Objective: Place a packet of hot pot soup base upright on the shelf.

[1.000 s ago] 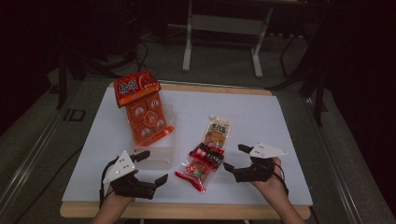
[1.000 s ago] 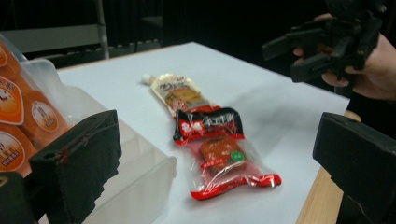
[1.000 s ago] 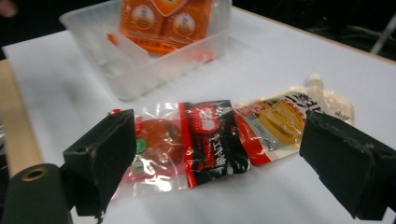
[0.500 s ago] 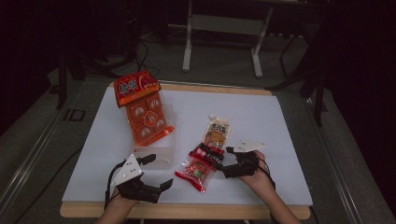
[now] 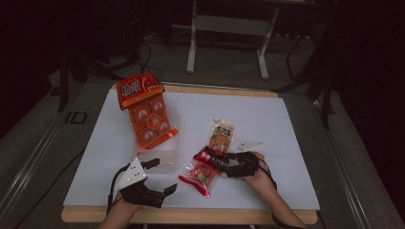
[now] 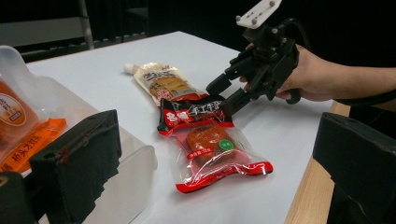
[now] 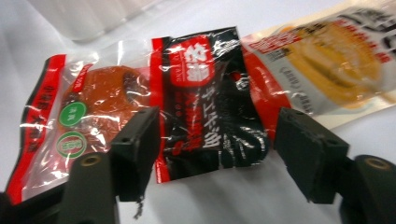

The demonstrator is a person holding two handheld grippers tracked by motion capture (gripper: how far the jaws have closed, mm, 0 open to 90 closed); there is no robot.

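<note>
- The right gripper (image 5: 216,161) is coming down and in from the right edge of the bench (image 5: 286,124), toward the red-and-black snack packet (image 5: 203,168); a second ago it was parked well off to the side, so this reads to me as the start of a pick.
- Its jaws have just been closing, and right now they're sitting partly open, straddling the packet's black end (image 7: 210,112). The pads aren't pressing on the film yet, so nothing's actually held.
- The packet is lying flat near the front middle of the bench, with its black end overlapping the bottom of the yellow pouch (image 5: 222,135). That overlap is the annoying bit: a sloppy pinch could drag the pouch along.
- The left gripper (image 5: 157,177) is hovering near the front left, jaws wide open and empty.
- The clear tray (image 5: 168,160) with the orange snack box (image 5: 145,117) is sitting just left of the packet, close but not blocking.
</note>
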